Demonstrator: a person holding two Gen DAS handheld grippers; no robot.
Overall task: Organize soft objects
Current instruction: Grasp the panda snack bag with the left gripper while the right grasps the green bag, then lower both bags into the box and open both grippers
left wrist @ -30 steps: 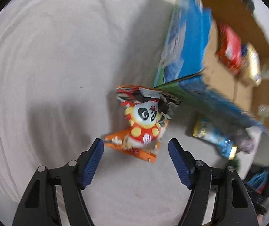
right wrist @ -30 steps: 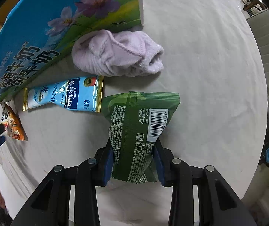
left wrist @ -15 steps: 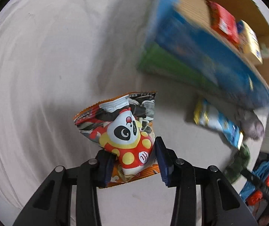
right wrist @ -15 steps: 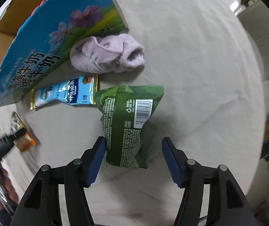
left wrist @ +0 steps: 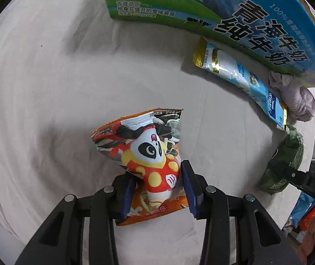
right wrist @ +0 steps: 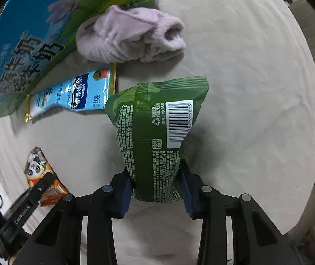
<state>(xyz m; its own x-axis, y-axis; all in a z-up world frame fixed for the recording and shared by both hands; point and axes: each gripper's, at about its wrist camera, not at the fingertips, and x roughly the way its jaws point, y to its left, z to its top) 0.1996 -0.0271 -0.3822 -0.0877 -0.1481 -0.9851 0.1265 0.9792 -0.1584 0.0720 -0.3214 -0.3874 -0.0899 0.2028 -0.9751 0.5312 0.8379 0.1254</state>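
home: sheeted bed [left wrist: 47,70], milk carton [left wrist: 257,17]

panda snack bag [left wrist: 148,152]: glossy foil | green packet [right wrist: 157,132]: matt plastic | lilac towel [right wrist: 131,37]: fuzzy cloth | tablecloth [right wrist: 245,88]: matt fabric

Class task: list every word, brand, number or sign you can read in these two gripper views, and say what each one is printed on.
"青海牛奶" and "100%": blue milk carton.
"Nestlé": light blue sachet.
Barcode digits ending "915813", a recycling sign: green packet in the right gripper.
"DAS": right gripper's arm, seen from the left wrist view.
Panda snack bag in the left gripper: print too small to read.
Green packet's fine print: too small.
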